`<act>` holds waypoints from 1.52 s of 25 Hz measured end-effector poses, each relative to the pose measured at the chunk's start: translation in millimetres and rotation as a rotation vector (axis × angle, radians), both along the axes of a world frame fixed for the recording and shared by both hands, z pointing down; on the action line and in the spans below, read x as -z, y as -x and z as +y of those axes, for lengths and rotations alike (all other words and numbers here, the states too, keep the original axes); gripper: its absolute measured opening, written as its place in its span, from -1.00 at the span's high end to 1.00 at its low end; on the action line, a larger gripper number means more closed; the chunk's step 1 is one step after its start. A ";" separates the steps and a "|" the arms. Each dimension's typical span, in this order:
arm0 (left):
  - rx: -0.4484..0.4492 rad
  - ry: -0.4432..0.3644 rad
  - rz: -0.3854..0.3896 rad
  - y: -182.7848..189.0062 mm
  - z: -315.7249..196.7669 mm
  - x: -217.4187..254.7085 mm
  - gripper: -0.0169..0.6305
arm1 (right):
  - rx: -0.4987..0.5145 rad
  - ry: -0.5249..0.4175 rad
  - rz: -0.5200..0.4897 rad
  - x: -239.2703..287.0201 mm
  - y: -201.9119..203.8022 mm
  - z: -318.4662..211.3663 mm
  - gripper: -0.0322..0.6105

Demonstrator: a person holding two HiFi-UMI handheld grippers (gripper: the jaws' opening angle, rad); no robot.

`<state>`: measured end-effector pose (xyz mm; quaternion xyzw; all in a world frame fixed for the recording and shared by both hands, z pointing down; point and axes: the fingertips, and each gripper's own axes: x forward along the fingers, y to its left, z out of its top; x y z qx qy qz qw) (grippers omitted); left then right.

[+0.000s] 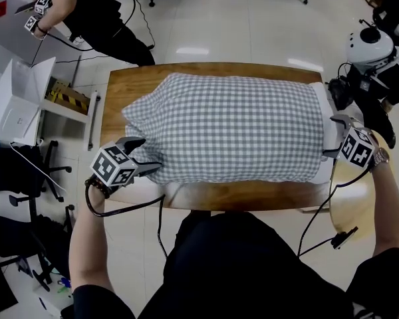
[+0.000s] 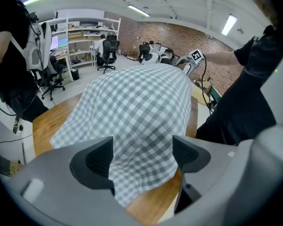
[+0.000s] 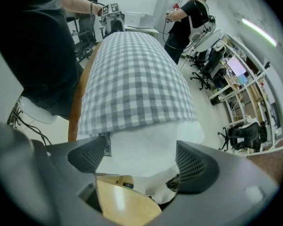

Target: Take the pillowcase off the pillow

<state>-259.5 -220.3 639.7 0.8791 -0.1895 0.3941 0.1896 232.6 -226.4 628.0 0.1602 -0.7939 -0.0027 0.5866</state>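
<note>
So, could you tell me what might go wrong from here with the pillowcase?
1. The left gripper holds open jaws astride the pillowcase at its closed corner; closing deep could pinch the pillow too and drag it along.
2. The right gripper stands wide around the pillow's white end without visibly squeezing it, so it may slide once the case is pulled.
3. That end overhangs the table and could slip off.

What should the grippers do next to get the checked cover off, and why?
Probably shut the left gripper on the grey-and-white checked fabric pillowcase at its near corner. That corner lies between the open jaws, not yet pinched, while the right gripper has its open jaws astride the bare end of the white pillow.
</note>
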 end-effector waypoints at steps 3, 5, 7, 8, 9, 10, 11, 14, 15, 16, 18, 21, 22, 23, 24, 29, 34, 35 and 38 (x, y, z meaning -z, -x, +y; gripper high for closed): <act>0.048 -0.001 0.024 -4.1 9.7 1.3 -0.28 | 0.022 -0.009 0.004 1.6 -2.9 4.0 -0.57; 0.095 0.005 0.055 -6.4 14.0 3.3 -0.28 | 0.034 -0.015 0.003 4.1 -4.4 4.7 -0.57; 0.154 0.018 0.103 -8.9 18.3 3.7 -0.27 | 0.048 -0.022 -0.002 3.8 -5.2 5.1 -0.57; 0.185 0.026 0.130 -10.4 21.1 3.5 -0.27 | 0.056 -0.026 -0.007 2.6 -5.1 5.3 -0.57; 0.215 0.032 0.155 -12.0 24.6 3.1 -0.27 | 0.065 -0.030 -0.014 1.0 -4.8 5.9 -0.57; 0.245 0.038 0.178 -13.6 28.4 2.6 -0.27 | 0.072 -0.034 -0.019 -0.5 -5.0 6.9 -0.57; 0.275 0.042 0.202 -15.2 32.1 1.8 -0.26 | 0.077 -0.037 -0.021 -1.5 -5.9 8.2 -0.57; 0.374 0.047 0.276 -17.6 40.3 -0.7 -0.27 | 0.089 -0.056 -0.027 -1.2 -5.8 8.5 -0.58; 0.409 0.049 0.299 -17.4 42.4 -1.8 -0.27 | 0.093 -0.064 -0.035 -1.1 -4.4 7.3 -0.58; 0.447 0.053 0.320 -17.3 44.3 -3.3 -0.26 | 0.097 -0.071 -0.044 -1.4 -3.2 5.8 -0.58; 0.531 0.067 0.366 -17.1 46.9 -7.0 -0.26 | 0.101 -0.076 -0.049 -2.9 -4.1 2.9 -0.59; 0.688 0.097 0.462 -13.0 49.6 -13.7 -0.26 | 0.105 -0.074 -0.052 -7.6 -7.6 0.2 -0.63; 0.744 0.104 0.498 -10.4 50.4 -15.7 -0.26 | 0.107 -0.075 -0.057 -9.8 -8.5 -0.2 -0.63; 0.796 0.106 0.534 -8.4 50.9 -16.4 -0.26 | 0.109 -0.076 -0.064 -12.2 -9.4 -0.1 -0.64; 0.842 0.105 0.571 -7.0 51.3 -16.1 -0.23 | 0.109 -0.077 -0.074 -14.3 -10.0 0.3 -0.65; 1.061 0.171 0.707 10.5 55.4 -32.8 -0.22 | 0.111 -0.070 -0.097 -18.0 -9.5 -2.4 -0.66; 1.243 0.278 0.825 33.0 57.6 -71.1 -0.23 | 0.107 -0.058 -0.104 -17.7 -4.8 -4.3 -0.67; 1.284 0.302 0.857 39.1 57.6 -81.4 -0.23 | 0.102 -0.055 -0.106 -18.5 -3.8 -4.0 -0.67; 1.382 0.342 0.926 53.4 55.1 -105.2 -0.23 | 0.085 -0.047 -0.107 -20.4 -4.0 -3.5 -0.67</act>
